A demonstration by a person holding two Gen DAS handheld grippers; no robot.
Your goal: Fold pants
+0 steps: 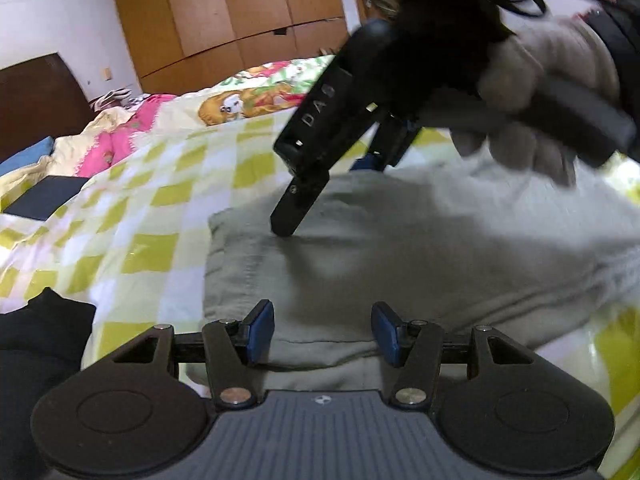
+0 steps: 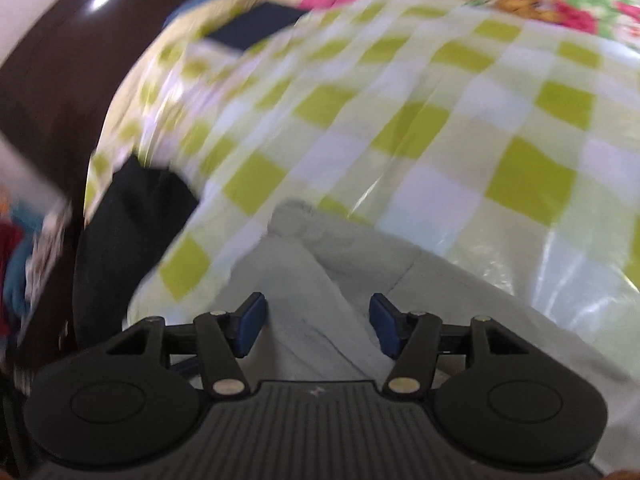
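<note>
From the left wrist, one pair of grey pants [image 1: 360, 248] lay folded on the bed [image 1: 132, 208]; the left claw [image 1: 323, 334] gaped empty above them, the right claw [image 1: 286, 224] pressing a corner. From the right wrist, the right claw [image 2: 318, 326] hung open, empty; smoothing likely came next

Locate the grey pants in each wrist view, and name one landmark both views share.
Left wrist: the grey pants fill the centre and right, ahead of the open left tongs.
Right wrist: they lie at bottom centre and right, beneath the open right tongs.
Shared landmark: the green-and-white checked bedsheet.
</note>
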